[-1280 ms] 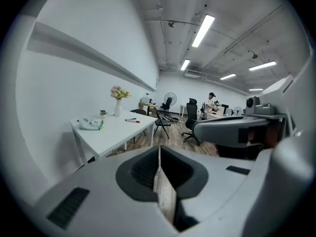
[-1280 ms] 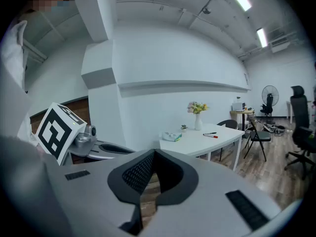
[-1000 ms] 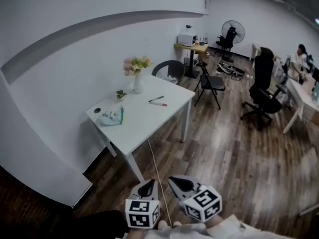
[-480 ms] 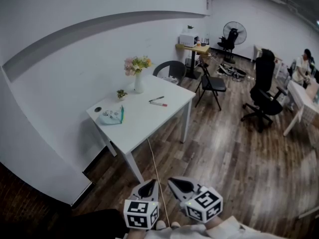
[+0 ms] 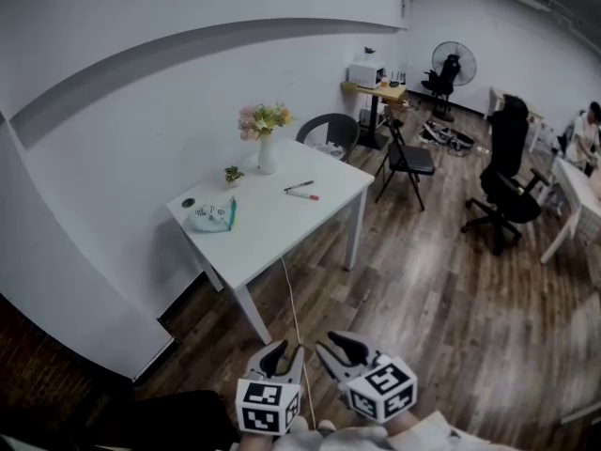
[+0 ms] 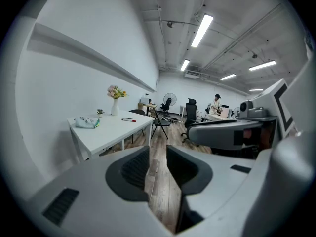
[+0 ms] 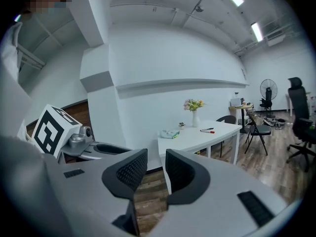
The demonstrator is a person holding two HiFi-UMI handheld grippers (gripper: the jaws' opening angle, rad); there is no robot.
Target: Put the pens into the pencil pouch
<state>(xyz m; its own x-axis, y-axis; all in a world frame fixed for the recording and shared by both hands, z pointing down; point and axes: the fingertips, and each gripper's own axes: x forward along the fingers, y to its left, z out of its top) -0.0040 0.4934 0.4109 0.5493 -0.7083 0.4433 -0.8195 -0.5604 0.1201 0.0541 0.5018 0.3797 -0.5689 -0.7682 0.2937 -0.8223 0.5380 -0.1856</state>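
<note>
Pens point(image 5: 300, 192): two were noted lying close together on the white table point(image 5: 272, 238), toward its far right part, one dark and one with red on it. The pouch point(image 5: 212, 216) was recorded near the table's left end, well apart from the pens; whether its mouth was open could not be told at this range.

Left gripper point(image 5: 275, 355) and right gripper point(image 5: 344, 349) were held low in front of the body, well short of the table. On each, the jaws were parted by a narrow gap and nothing was held; only floor was seen between them.

Risks judged:
- A pale cord point(image 5: 292, 299) was seen on the floor between the person and the table; it could be caught on the approach.
- Thin pens flat on a smooth top could be nudged and rolled off the near edge by a misjudged pinch.
- The vase point(image 5: 268, 155) of flowers, standing near the pens, could be knocked.
- The soft pouch could be pushed along unless it is steadied.
</note>
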